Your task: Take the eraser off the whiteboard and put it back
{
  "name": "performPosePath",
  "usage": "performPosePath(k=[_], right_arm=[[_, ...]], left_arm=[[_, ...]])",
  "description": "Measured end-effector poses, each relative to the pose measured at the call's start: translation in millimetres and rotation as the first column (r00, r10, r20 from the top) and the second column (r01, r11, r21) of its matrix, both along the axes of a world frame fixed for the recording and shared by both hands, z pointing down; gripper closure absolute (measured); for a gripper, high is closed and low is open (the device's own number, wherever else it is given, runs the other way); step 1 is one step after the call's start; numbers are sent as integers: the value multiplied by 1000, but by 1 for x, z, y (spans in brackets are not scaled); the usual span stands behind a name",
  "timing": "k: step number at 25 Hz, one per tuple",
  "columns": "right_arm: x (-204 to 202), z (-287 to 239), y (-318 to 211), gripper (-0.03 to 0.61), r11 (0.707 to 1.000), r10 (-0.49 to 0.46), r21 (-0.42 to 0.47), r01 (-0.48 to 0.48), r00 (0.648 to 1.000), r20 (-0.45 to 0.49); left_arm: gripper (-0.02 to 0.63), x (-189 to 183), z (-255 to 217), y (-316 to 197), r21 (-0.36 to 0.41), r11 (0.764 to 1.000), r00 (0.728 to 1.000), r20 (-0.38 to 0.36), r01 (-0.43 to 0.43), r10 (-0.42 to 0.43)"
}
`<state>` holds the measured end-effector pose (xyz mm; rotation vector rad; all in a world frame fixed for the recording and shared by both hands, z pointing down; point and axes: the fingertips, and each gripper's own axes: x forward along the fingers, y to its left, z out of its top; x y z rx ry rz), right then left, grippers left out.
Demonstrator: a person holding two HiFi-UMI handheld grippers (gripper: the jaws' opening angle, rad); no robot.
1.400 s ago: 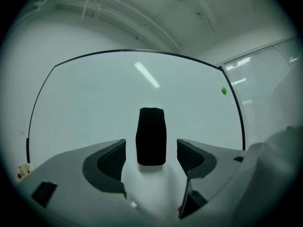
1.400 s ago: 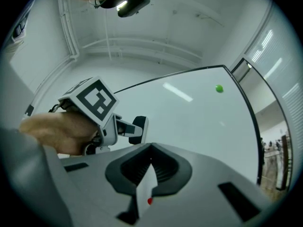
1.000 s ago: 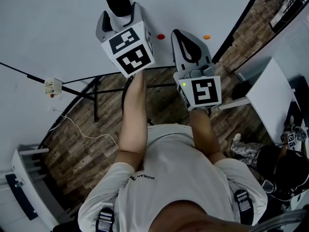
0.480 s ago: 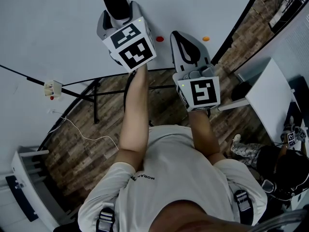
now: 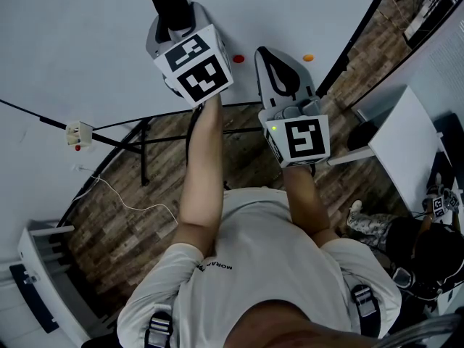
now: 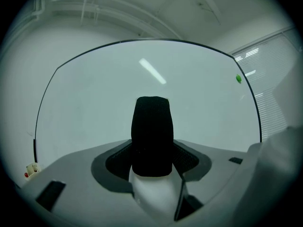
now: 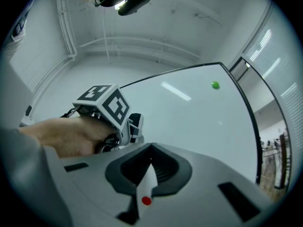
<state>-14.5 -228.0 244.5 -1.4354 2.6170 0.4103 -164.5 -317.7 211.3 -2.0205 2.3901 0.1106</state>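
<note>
A black eraser (image 5: 168, 2) sits flat on the whiteboard (image 5: 87, 42), which stands straight in front of me. My left gripper (image 5: 174, 31) points level at the board with the eraser (image 6: 151, 131) between its jaws. The jaws are closing, and both dark pads lie against the eraser's sides with no gap showing. To its right my right gripper (image 5: 272, 56) hangs just short of the board. Its fingers (image 7: 150, 162) meet at the tip, shut and holding nothing. The right gripper view shows the left gripper (image 7: 135, 126) and the hand behind it.
Small round magnets stick to the board: red (image 5: 238, 59), orange (image 5: 309, 57) and green (image 7: 215, 85). A small white box (image 5: 78, 131) clings to the board's lower edge. The board's black stand (image 5: 138, 140) rests on wood flooring. A white table (image 5: 406, 143) is at the right.
My left gripper has crept forward toward the board, so the eraser now lies deeper between its jaws. The right gripper has stayed where it was.
</note>
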Motion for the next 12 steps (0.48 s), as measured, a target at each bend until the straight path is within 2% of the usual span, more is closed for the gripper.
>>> performPosePath(k=[12], right_arm=[[3,1,2,566,1000,2,2,-2,1000,-1]], left_arm=[[377,3,-1,2,7,1000,1000,-20,-23,23]])
